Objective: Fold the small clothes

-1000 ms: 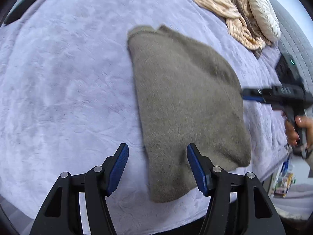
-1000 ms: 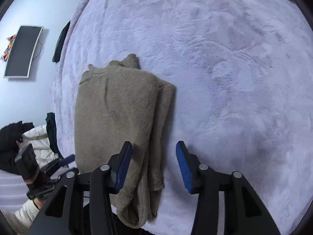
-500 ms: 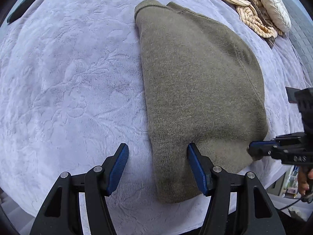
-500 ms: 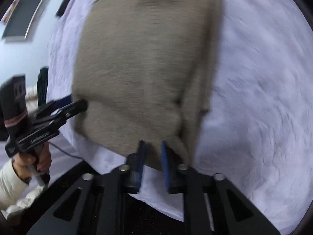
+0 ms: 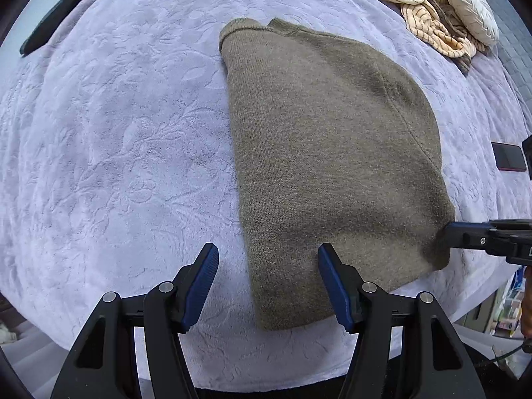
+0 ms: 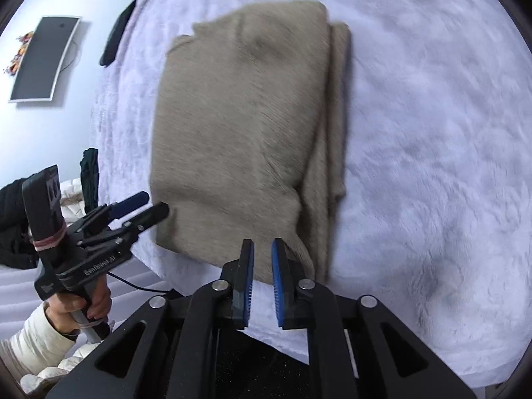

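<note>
Your left gripper (image 5: pixel 267 286) hangs with jaws apart over the near corner of the olive-brown knitted sweater (image 5: pixel 329 153), pads touching nothing. Your right gripper (image 6: pixel 262 282) has just eased its jaws slightly apart; they stand narrowly spaced at the sweater's near edge, and I cannot tell whether cloth is still pinched. The sweater lies folded flat on the pale lilac plush blanket (image 5: pixel 116 153).

Fuzzy lavender embossed blanket (image 5: pixel 116 133) covers my bed. Heap of cream striped knitwear (image 5: pixel 425 10) and a white quilted cushion (image 5: pixel 468 6) at the far corner, flat black slab (image 5: pixel 56 36) opposite, dark curved wall panel (image 6: pixel 43 60) behind.
</note>
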{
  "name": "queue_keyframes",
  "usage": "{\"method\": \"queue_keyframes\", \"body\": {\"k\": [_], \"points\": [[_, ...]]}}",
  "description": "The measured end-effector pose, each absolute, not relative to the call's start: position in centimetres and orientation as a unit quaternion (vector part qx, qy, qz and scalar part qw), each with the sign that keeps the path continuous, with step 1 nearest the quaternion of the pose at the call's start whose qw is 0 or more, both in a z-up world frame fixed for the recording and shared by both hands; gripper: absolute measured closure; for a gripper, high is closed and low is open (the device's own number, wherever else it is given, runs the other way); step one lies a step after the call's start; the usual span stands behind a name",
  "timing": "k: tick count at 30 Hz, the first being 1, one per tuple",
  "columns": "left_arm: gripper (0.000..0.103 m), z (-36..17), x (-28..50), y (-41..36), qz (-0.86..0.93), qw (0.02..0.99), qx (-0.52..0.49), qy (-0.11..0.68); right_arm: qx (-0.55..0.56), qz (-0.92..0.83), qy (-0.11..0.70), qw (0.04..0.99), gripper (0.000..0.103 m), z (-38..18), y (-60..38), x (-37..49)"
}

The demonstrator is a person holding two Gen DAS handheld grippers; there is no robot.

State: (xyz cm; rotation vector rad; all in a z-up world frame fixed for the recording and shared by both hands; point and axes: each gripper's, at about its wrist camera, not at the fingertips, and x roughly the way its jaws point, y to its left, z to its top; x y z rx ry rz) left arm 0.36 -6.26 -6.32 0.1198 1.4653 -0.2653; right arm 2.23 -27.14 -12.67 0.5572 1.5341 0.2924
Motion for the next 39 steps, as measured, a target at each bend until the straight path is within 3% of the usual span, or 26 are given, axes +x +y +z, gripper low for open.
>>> {"method": "queue_keyframes", "body": {"k": [2, 5, 8, 14, 18, 23, 28, 39], "points": [[0.040, -6.0, 0.2, -6.7, -0.117, 0.736, 0.057, 0.665, 0.232, 0.126, 0.681, 0.683, 0.068, -12.8, -26.9, 3.1], [0.039, -5.5, 0.0, -7.4, -0.109, 0.738, 0.063, 0.663, 0.229, 0.113, 0.688, 0.680, 0.066, -14.0, -26.7, 4.1], [0.016, -4.9, -0.2, -8.0, -0.101, 0.743, 0.060, 0.659, 0.242, 0.104, 0.694, 0.670, 0.066, -14.8, -27.0, 4.1], [0.016, -4.0, -0.2, -8.9, -0.092, 0.744, 0.059, 0.659, 0.242, 0.108, 0.693, 0.670, 0.066, -14.0, -28.0, 3.5], [0.016, -3.7, -0.3, -9.8, -0.076, 0.744, 0.075, 0.660, 0.229, 0.077, 0.692, 0.680, 0.049, -13.4, -29.5, 3.0], [0.016, -3.4, -0.5, -10.7, -0.064, 0.743, 0.091, 0.660, 0.243, 0.045, 0.687, 0.684, 0.048, -12.8, -31.6, 2.4], [0.016, -2.5, -0.4, -11.2, -0.065, 0.752, 0.102, 0.648, 0.240, 0.038, 0.671, 0.700, 0.034, -10.9, -31.8, 2.0], [0.016, -1.8, -0.7, -10.1, -0.066, 0.761, 0.108, 0.637, 0.198, 0.009, 0.656, 0.728, 0.023, -7.9, -27.8, 1.2]]}}
